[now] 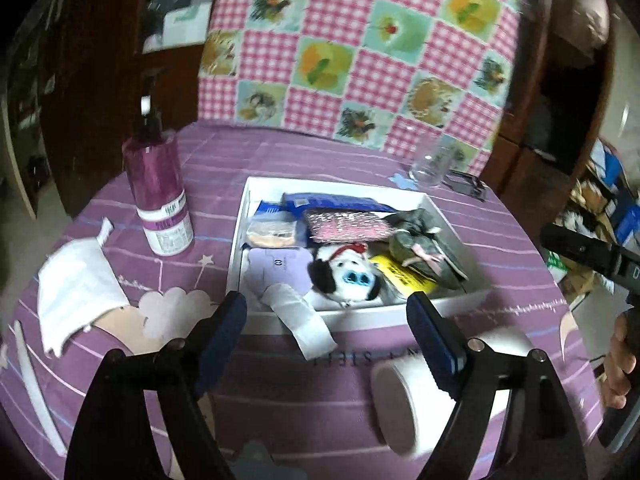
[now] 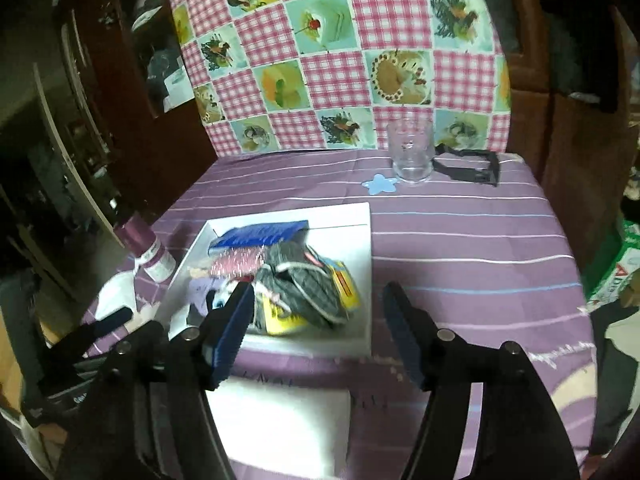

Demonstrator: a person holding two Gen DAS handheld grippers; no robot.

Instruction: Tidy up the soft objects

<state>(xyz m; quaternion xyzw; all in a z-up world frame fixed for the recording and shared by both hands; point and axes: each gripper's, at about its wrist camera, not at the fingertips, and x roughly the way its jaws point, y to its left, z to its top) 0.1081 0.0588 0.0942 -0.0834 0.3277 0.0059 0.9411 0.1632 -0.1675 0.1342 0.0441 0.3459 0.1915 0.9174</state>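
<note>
A white tray (image 1: 240,240) on the purple cloth holds soft things: a black-and-white plush toy (image 1: 346,276), a grey fabric piece (image 1: 424,248), a pink glittery pouch (image 1: 346,226), a blue pack (image 1: 332,202) and a yellow pack (image 1: 400,276). A white fabric roll (image 1: 300,320) hangs over the tray's front edge. My left gripper (image 1: 325,300) is open just before that edge, with nothing between its pads. My right gripper (image 2: 318,286) is also open and empty, above the tray's (image 2: 360,240) near right part, close to the grey fabric (image 2: 308,280).
A purple pump bottle (image 1: 160,196) stands left of the tray, with a white pouch (image 1: 76,288) nearer. A white cylinder (image 1: 404,408) lies by my left gripper's right finger. A glass (image 2: 412,152) and a black strap (image 2: 468,166) are at the back. A hand (image 1: 618,364) shows at the right.
</note>
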